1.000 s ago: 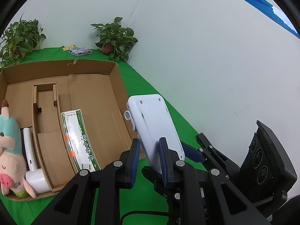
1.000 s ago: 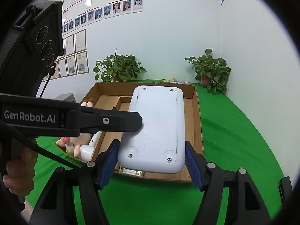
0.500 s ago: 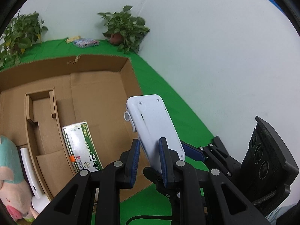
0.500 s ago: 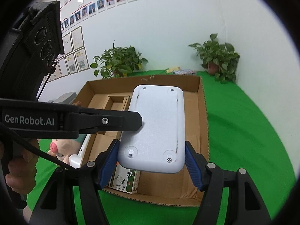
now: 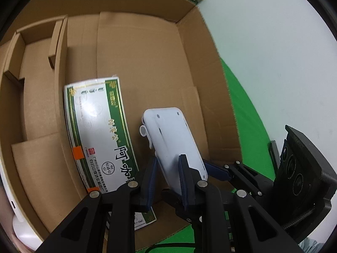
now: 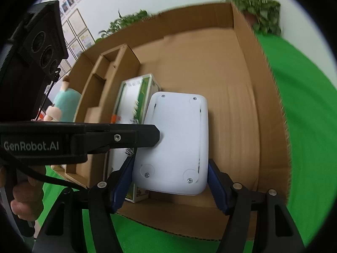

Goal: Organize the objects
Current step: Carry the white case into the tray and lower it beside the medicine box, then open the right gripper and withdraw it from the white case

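A white plastic device (image 5: pixel 172 139), underside up with screws showing, is held by both grippers over the open cardboard box (image 5: pixel 147 63). My left gripper (image 5: pixel 167 168) is shut on its thin edge. My right gripper (image 6: pixel 170 181) is shut across its width; the device shows large in the right wrist view (image 6: pixel 174 141). A green-and-white carton (image 5: pixel 94 130) lies flat in the box just left of the device, and shows in the right wrist view (image 6: pixel 130 103).
Cardboard dividers (image 5: pixel 59 48) form narrow compartments at the box's left. A plush toy (image 6: pixel 63 103) and a white object (image 5: pixel 12 210) lie in the leftmost part. Green cloth (image 6: pixel 305 116) surrounds the box. Potted plants (image 6: pixel 259 6) stand behind it.
Both grippers have carried the white device forward and down, from outside the box's near right corner to low inside the box beside the green-and-white carton.
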Demonstrator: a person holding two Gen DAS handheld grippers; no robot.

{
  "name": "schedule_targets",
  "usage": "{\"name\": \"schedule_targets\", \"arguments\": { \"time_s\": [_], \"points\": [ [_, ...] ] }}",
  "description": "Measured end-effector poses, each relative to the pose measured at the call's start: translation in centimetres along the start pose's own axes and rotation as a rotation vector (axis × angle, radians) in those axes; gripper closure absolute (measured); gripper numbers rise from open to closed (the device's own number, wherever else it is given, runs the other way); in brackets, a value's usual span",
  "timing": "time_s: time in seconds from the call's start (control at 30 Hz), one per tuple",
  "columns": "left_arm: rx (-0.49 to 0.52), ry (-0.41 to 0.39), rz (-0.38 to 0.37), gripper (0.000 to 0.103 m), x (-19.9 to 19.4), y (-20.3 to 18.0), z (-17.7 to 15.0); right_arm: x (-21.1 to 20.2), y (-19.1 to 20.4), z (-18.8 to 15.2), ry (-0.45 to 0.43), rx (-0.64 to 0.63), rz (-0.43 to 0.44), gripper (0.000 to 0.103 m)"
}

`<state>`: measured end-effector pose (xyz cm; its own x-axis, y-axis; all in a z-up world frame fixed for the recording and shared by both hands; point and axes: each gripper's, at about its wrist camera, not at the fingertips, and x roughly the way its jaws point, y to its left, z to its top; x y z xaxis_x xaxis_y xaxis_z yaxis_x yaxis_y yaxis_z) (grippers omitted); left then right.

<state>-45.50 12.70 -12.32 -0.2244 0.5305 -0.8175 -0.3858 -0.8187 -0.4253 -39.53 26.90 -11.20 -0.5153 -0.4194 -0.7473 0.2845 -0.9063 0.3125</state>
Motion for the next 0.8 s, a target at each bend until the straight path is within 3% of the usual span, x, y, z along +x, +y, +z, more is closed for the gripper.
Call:
{"name": "schedule_targets", "arguments": {
  "time_s": [0.23, 0.5, 0.6, 0.7, 0.77, 0.8],
  "points": [
    [0.001, -0.003, 0.061, 0.089, 0.2, 0.2, 0.0, 1.7, 0.3, -0.7, 0.082, 0.001, 0.009, 0.036],
    [0.050, -0.108, 0.070, 0.087, -4.3, -1.0, -1.0, 1.6, 1.1, -1.3, 0.111, -0.033, 0.027, 0.035],
    [0.065, -0.151, 0.092, 0.087, -6.1, -0.9, -2.0, 0.8, 1.4, -1.5, 0.090, -0.047, 0.050, 0.030],
    [0.071, -0.226, 0.131, 0.085, -8.4, -0.7, -4.4, -1.0, 2.4, -1.9, 0.017, -0.090, -0.012, 0.024],
    [0.075, -0.280, 0.180, 0.079, -9.5, 0.2, -5.2, -2.8, 3.4, -2.4, -0.059, -0.126, -0.070, 0.021],
    [0.080, -0.317, 0.222, 0.066, -10.9, 0.8, -6.0, -3.8, 4.2, -2.8, -0.103, -0.146, -0.100, 0.017]
  ]
}}
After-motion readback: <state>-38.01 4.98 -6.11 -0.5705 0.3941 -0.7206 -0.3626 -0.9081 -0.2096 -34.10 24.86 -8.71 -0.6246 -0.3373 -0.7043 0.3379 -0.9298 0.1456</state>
